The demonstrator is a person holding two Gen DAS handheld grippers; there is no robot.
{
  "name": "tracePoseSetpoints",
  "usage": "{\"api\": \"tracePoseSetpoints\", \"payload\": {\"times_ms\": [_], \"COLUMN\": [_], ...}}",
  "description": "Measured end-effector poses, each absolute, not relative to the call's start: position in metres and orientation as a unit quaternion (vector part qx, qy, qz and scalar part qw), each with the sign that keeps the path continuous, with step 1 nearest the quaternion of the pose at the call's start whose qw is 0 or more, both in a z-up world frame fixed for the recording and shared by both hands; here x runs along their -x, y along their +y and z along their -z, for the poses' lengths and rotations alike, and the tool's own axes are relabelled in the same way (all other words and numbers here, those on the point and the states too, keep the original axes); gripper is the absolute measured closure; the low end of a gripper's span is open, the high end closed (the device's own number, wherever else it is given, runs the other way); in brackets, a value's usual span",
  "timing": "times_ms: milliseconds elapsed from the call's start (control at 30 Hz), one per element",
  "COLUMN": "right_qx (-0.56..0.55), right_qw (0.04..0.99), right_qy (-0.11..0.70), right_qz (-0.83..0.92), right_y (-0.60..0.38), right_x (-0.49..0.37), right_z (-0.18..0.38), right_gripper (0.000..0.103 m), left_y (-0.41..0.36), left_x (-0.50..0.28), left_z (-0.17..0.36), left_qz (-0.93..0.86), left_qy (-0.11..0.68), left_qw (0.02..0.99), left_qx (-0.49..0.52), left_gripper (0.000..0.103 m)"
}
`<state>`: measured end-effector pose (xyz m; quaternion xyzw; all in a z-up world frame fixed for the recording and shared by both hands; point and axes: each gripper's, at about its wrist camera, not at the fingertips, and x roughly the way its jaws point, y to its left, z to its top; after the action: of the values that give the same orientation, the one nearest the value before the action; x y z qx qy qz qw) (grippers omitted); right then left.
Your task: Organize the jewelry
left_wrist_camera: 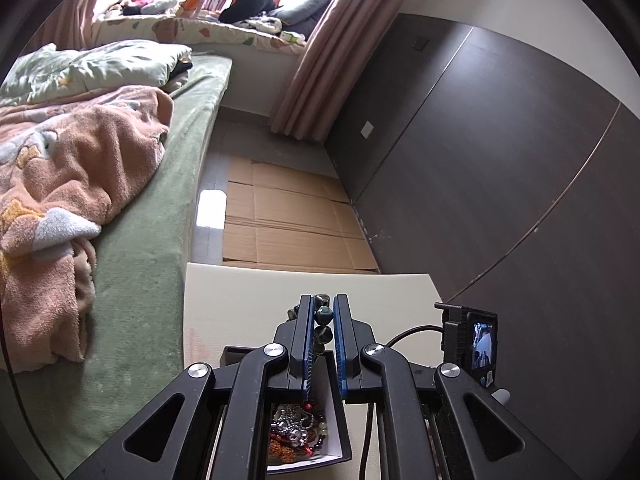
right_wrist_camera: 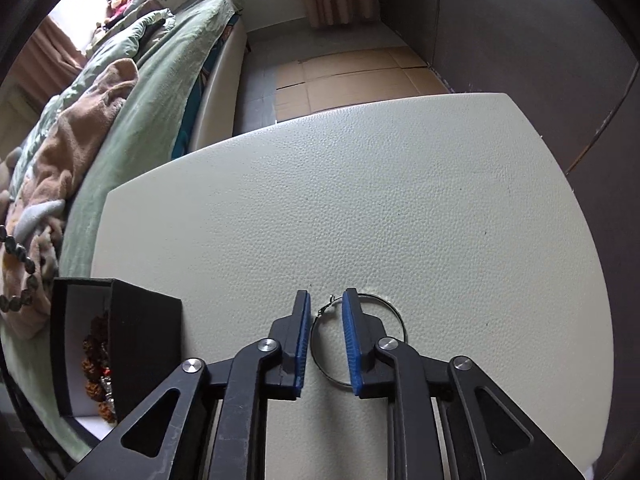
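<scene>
My left gripper (left_wrist_camera: 323, 305) is shut on a dark green bead bracelet (left_wrist_camera: 323, 316) and holds it above a black jewelry box (left_wrist_camera: 338, 412) with a white inside. The box holds a tangle of silver, red and brown jewelry (left_wrist_camera: 298, 426). In the right wrist view the same bracelet (right_wrist_camera: 18, 264) hangs at the far left above the box (right_wrist_camera: 140, 332). My right gripper (right_wrist_camera: 326, 300) is open, low over the white table (right_wrist_camera: 360, 200). A thin silver hoop earring (right_wrist_camera: 390, 308) lies flat there, its left arc between the fingers, its right part beyond the right finger.
A bed with a green sheet (left_wrist_camera: 132, 280) and a peach blanket (left_wrist_camera: 60, 184) runs along the table's left side. A small camera screen (left_wrist_camera: 478, 344) with a cable stands on the table at the right. Cardboard (left_wrist_camera: 288, 220) covers the floor beyond, by a dark wall (left_wrist_camera: 500, 160).
</scene>
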<state>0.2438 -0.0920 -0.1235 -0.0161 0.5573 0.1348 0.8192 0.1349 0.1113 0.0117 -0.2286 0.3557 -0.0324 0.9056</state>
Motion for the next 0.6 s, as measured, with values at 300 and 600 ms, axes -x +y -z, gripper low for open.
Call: {"api": "tracePoseSetpoints", "payload": {"times_ms": [300, 600], "right_qx": [-0.010, -0.072], "right_qw": [0.818, 0.834], "right_qy": [0.555, 0.509], "right_qz": [-0.150, -0.199], "right_y": [-0.102, -0.113], "right_x": [-0.245, -0.228], "right_z": [0.121, 0.083], "right_gripper": [0.099, 0.100], "left_y": [0.112, 0.106], "left_x": [-0.135, -0.139], "left_z": [-0.008, 0.012], "left_qz": [0.032, 0.046], "left_qy": [0.368, 0.415], "left_qw": [0.902, 0.879], "left_qx": [0.223, 0.228], "left_gripper": [0.093, 0.092]}}
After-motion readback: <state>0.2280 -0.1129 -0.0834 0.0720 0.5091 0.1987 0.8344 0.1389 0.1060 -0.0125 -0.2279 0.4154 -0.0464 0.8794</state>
